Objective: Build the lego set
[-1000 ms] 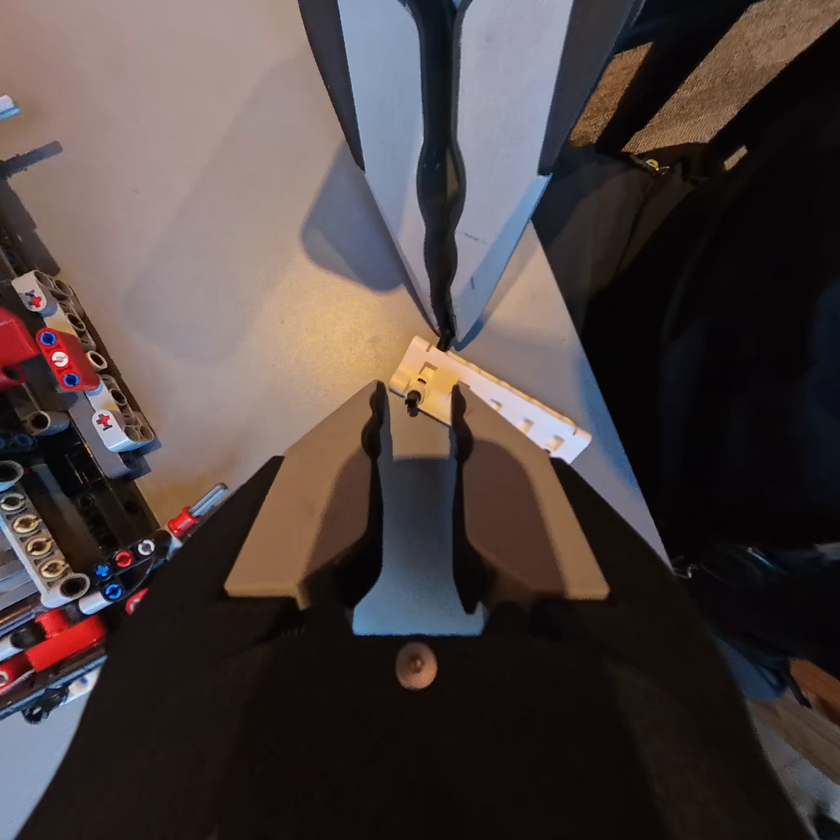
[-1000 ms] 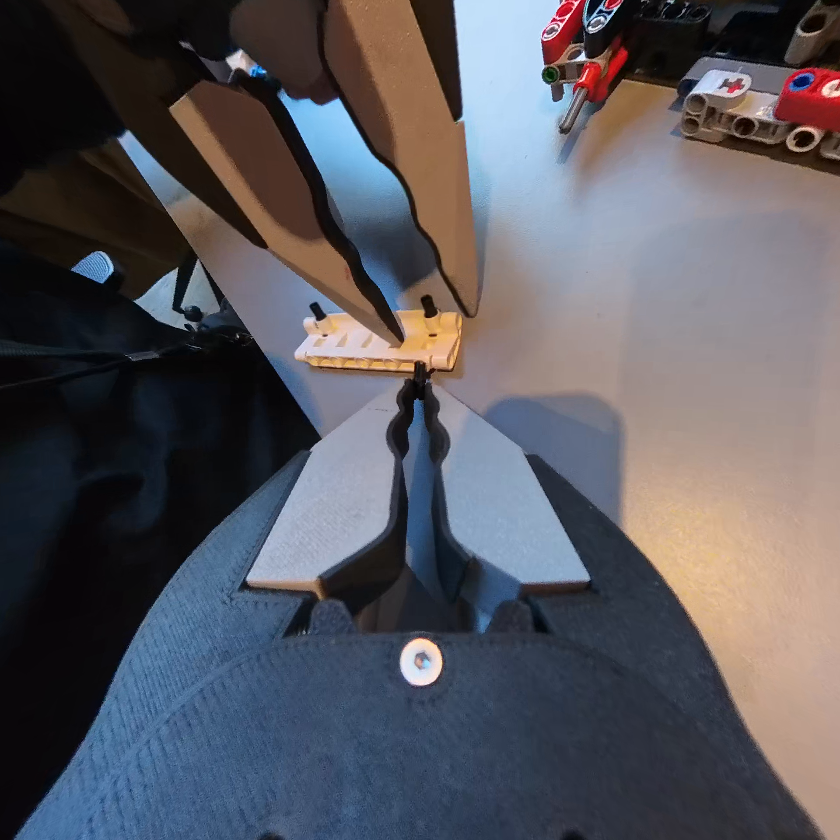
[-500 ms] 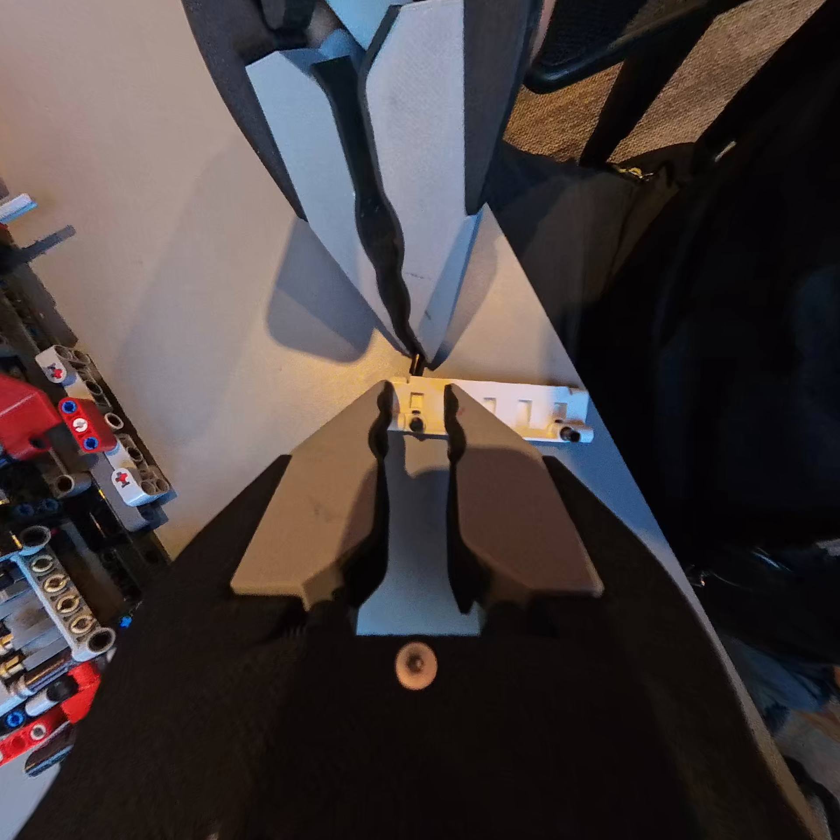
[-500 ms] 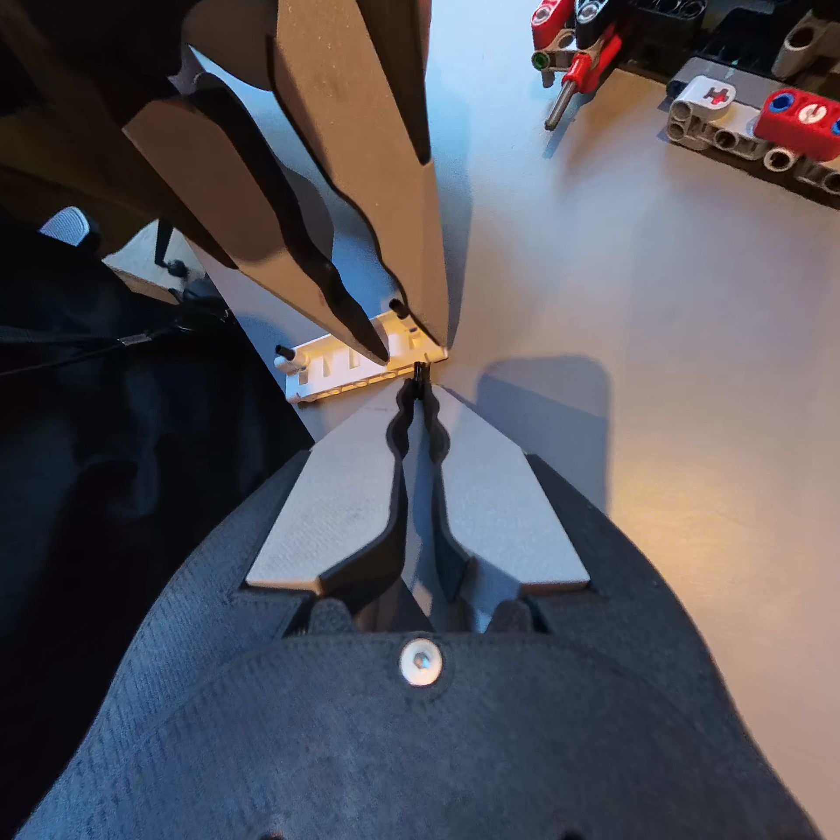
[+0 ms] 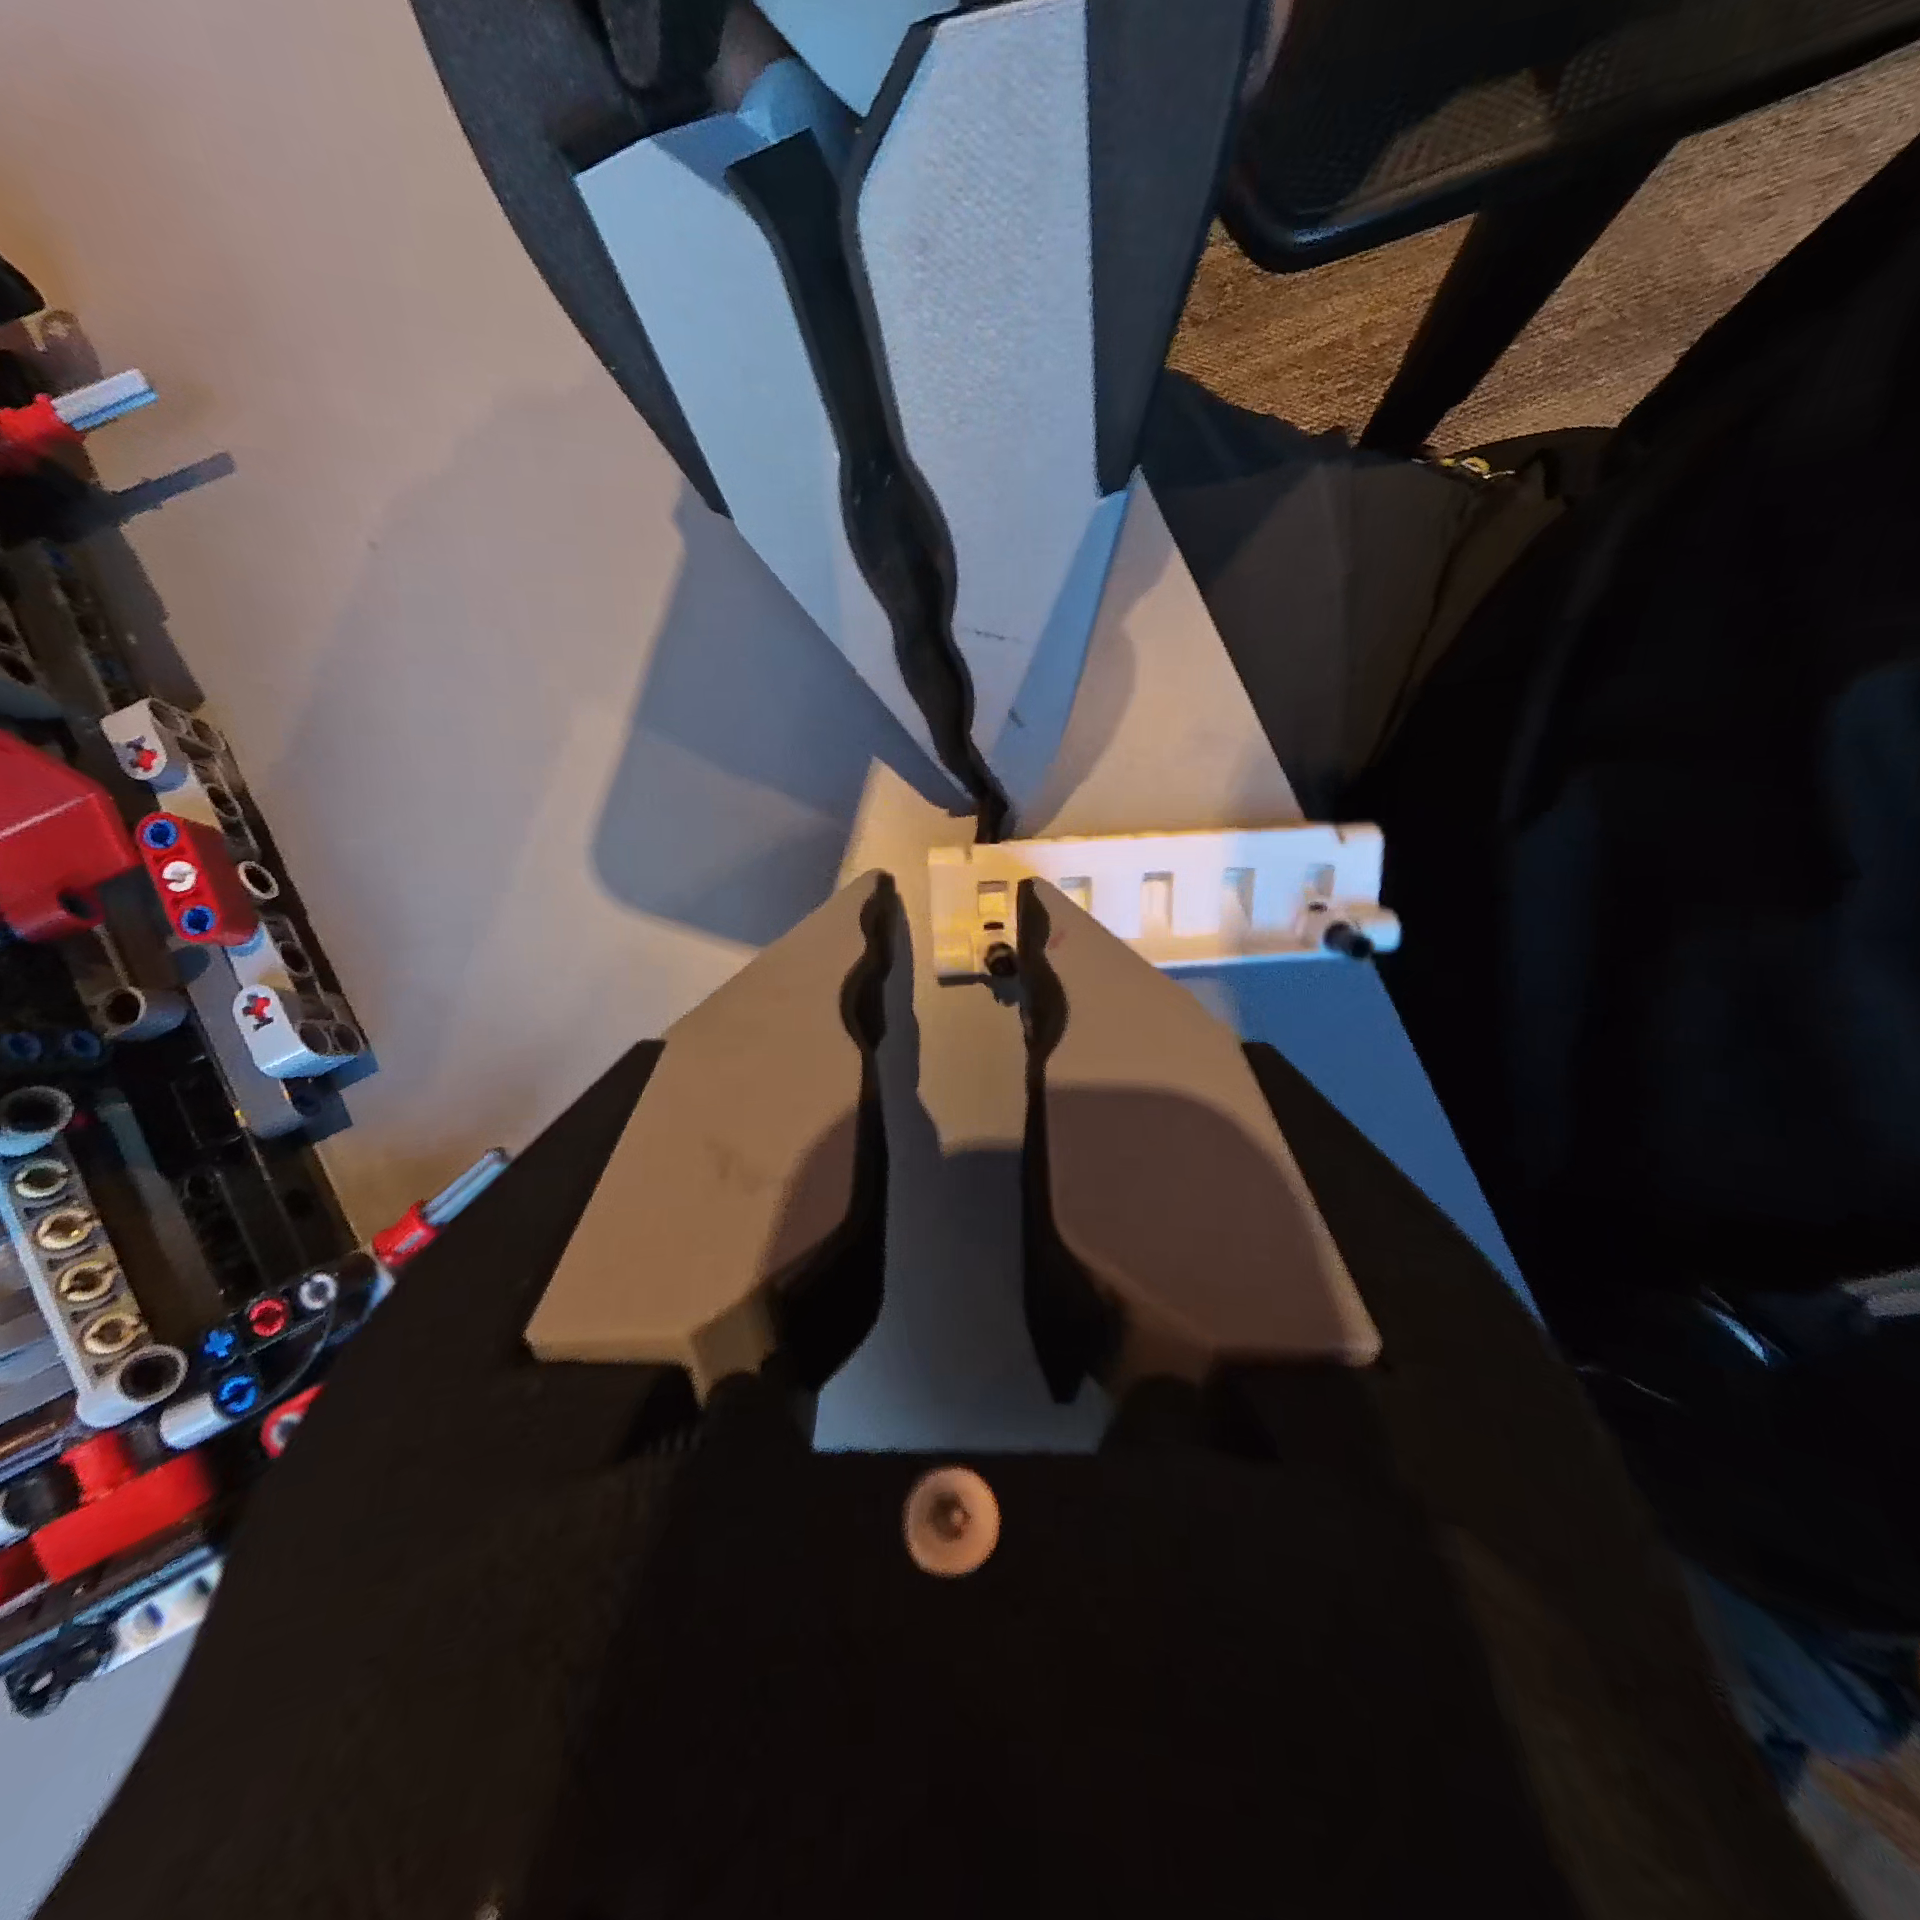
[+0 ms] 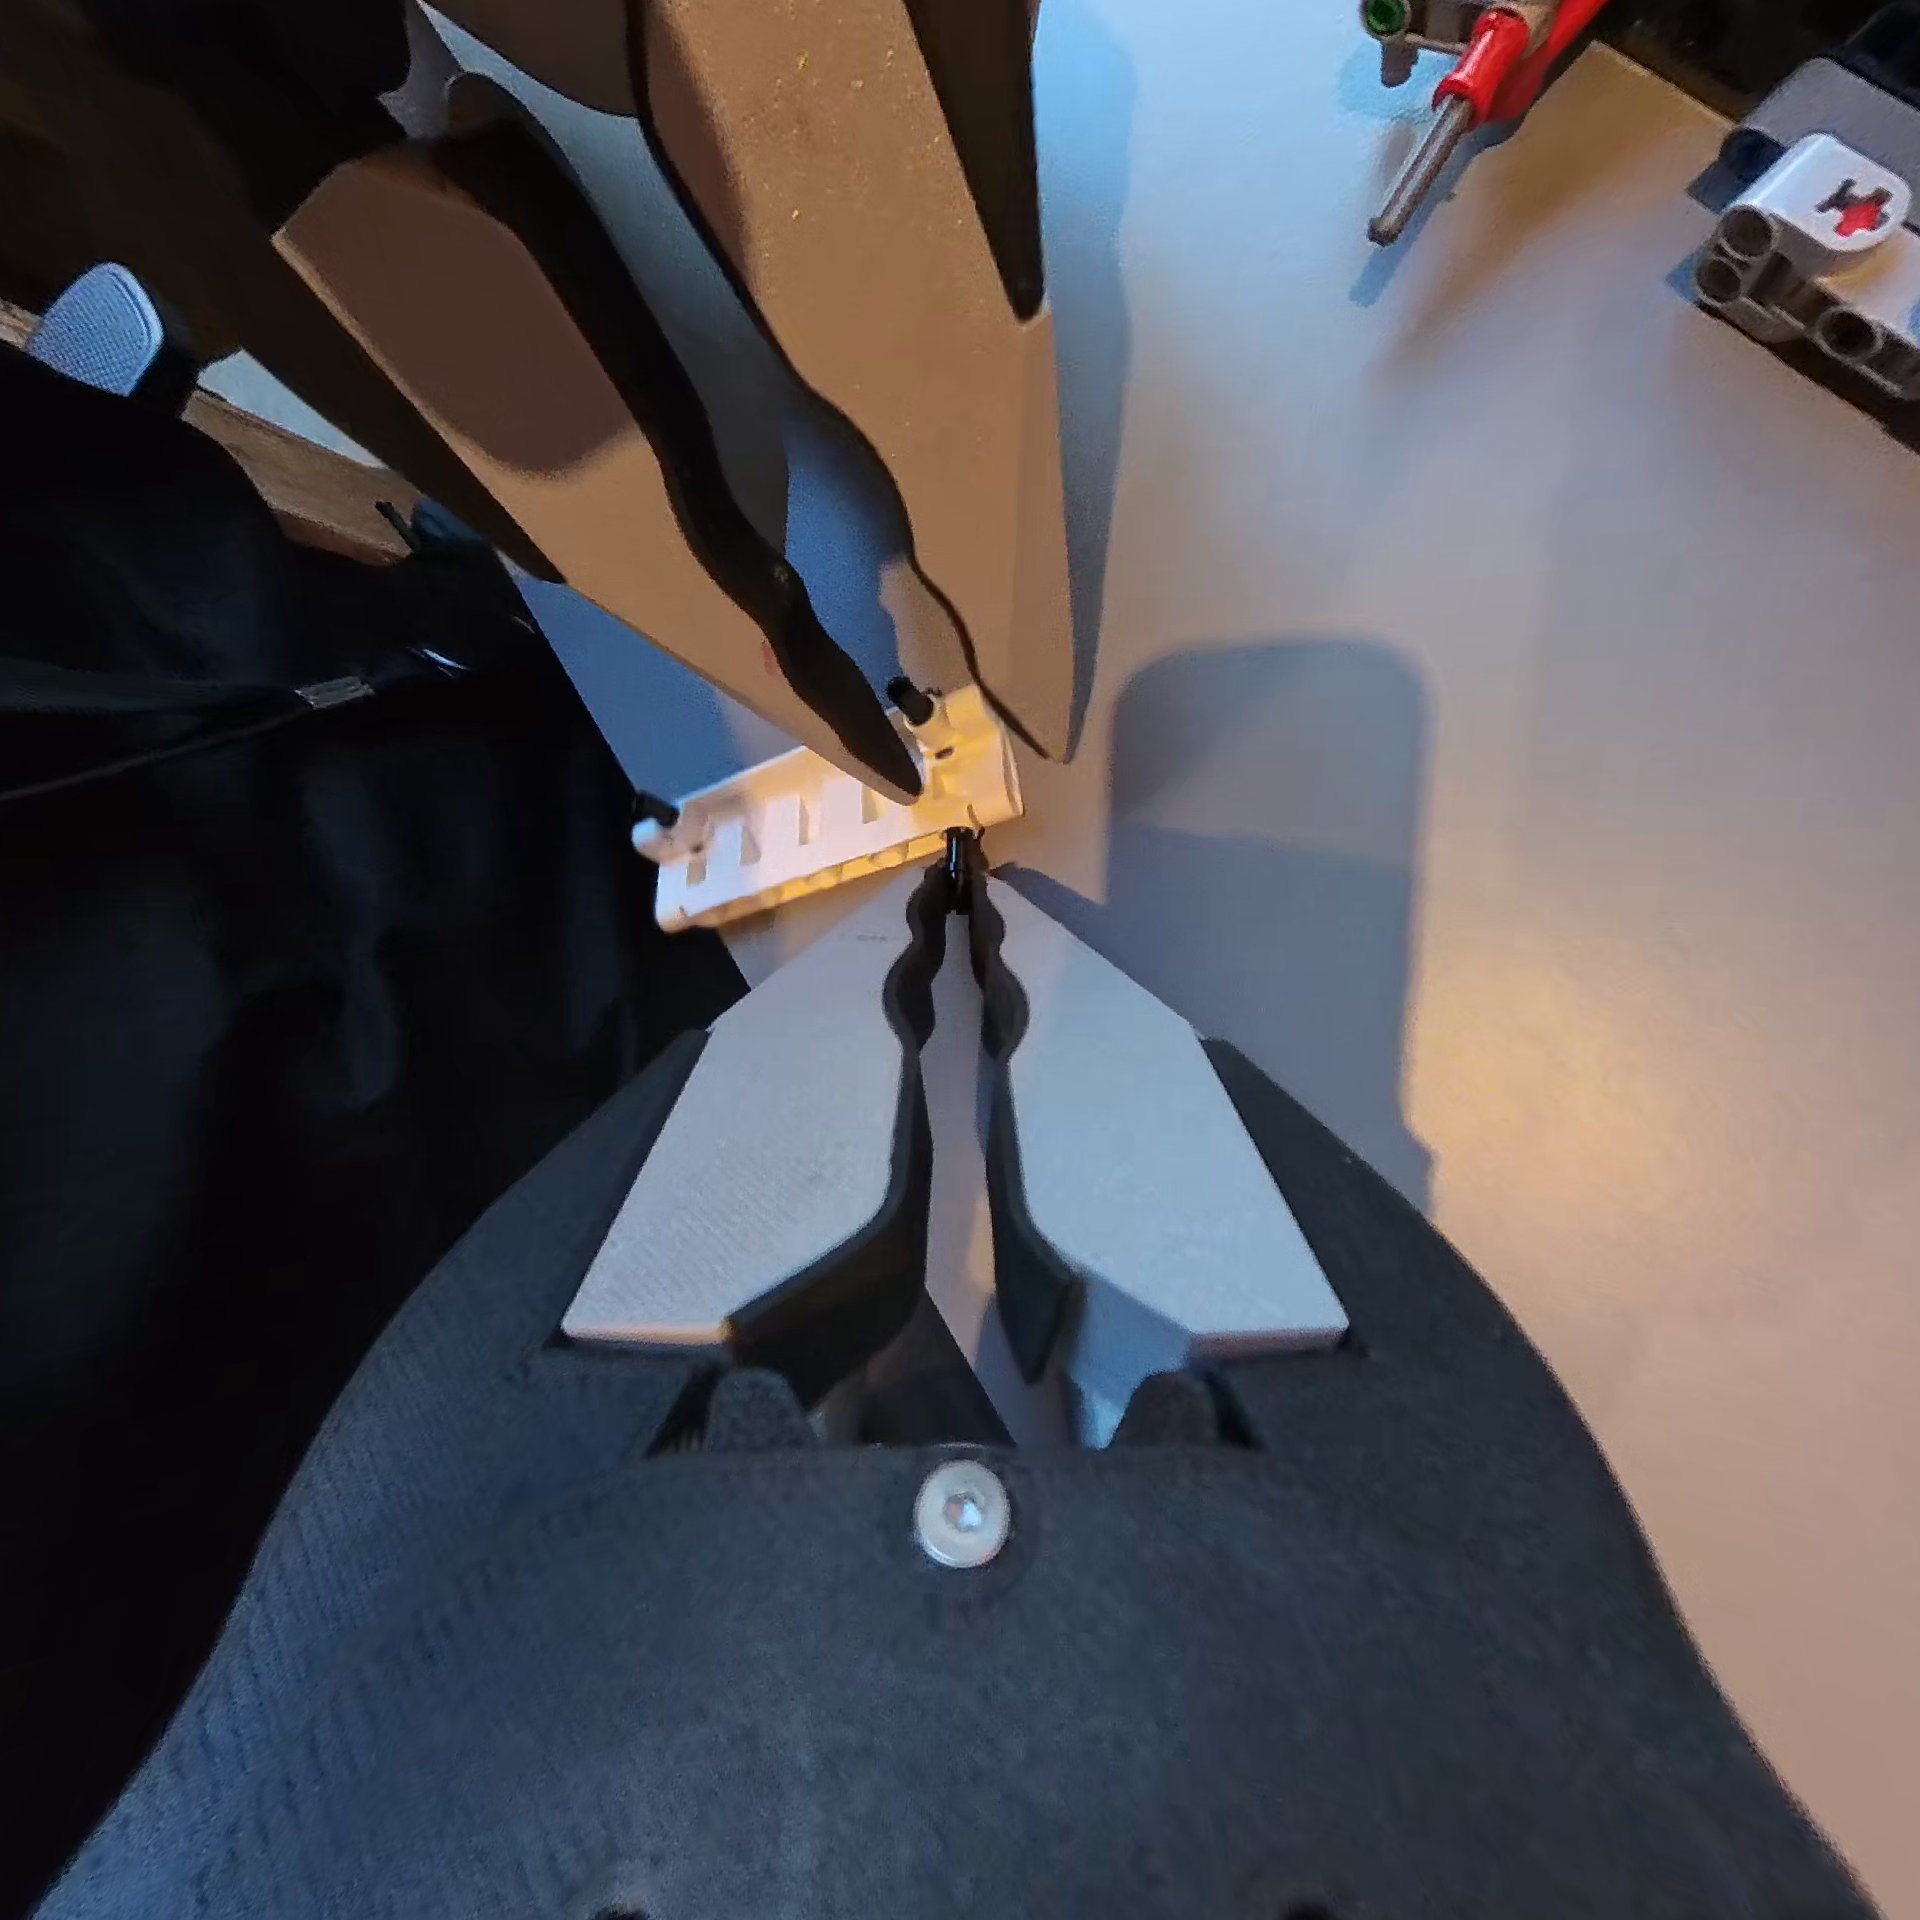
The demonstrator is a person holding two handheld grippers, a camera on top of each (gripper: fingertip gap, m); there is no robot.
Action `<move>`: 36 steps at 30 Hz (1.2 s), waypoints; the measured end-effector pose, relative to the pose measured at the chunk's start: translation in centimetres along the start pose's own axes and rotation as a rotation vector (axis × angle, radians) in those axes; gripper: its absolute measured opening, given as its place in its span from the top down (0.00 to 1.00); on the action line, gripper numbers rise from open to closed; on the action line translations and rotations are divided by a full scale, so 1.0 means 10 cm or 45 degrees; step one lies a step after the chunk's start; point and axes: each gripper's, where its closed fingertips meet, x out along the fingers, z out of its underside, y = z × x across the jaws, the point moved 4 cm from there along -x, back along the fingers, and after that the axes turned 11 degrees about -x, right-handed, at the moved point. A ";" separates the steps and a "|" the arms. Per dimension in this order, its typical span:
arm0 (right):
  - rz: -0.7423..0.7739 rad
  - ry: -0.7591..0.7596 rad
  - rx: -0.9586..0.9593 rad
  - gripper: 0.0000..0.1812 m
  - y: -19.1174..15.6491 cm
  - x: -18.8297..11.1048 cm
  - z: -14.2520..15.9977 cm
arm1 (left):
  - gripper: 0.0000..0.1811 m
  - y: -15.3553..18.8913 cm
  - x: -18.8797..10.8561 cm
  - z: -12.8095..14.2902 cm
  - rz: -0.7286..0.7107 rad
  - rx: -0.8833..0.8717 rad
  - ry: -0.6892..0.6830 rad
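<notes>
A white beam (image 5: pixel 1153 899) lies flat near the table's edge, with a black pin standing at each end (image 5: pixel 1351 938). My left gripper (image 5: pixel 956 894) is open over the beam's left end. In the right wrist view one of its fingertips (image 6: pixel 878 753) rests on top of the beam (image 6: pixel 821 831) and the other is past the beam's end. My right gripper (image 6: pixel 958 883) is shut on a small black pin (image 6: pixel 954 847), whose tip touches the beam's side near that end. It comes in from the top of the left wrist view (image 5: pixel 987 810).
A partly built black, grey and red Technic model (image 5: pixel 156 935) stands along the table's side; it also shows in the right wrist view (image 6: pixel 1818 260). A red-and-grey axle (image 6: pixel 1455 114) sticks out from it. The table edge (image 5: pixel 1434 1143) runs close by the beam, with dark fabric beyond. My two grippers' fingertips are within a few centimetres of each other.
The white beam has turned from slanted to square across the left gripper's fingers. Both grippers stayed at its end, the right one still shut on the black pin.
</notes>
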 end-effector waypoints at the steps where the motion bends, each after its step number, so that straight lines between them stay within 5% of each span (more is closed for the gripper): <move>1: -0.001 0.002 0.002 0.99 0.00 0.00 0.00 | 0.90 0.02 0.00 0.01 0.014 0.004 -0.002; 11: -0.015 -0.157 -0.071 0.99 -0.02 0.00 0.00 | 0.92 0.06 0.04 0.01 0.067 -0.031 0.066; 18: -0.335 -0.217 0.139 0.99 0.05 0.00 -0.01 | 0.97 0.06 0.04 0.00 -0.035 0.060 0.062; 29: -0.259 -0.253 0.007 0.99 0.04 0.00 -0.02 | 0.96 0.04 0.05 0.01 -0.006 -0.009 0.099; 36: -0.617 -0.326 0.304 0.99 0.11 -0.01 0.01 | 0.96 0.07 0.08 -0.02 -0.084 0.101 0.093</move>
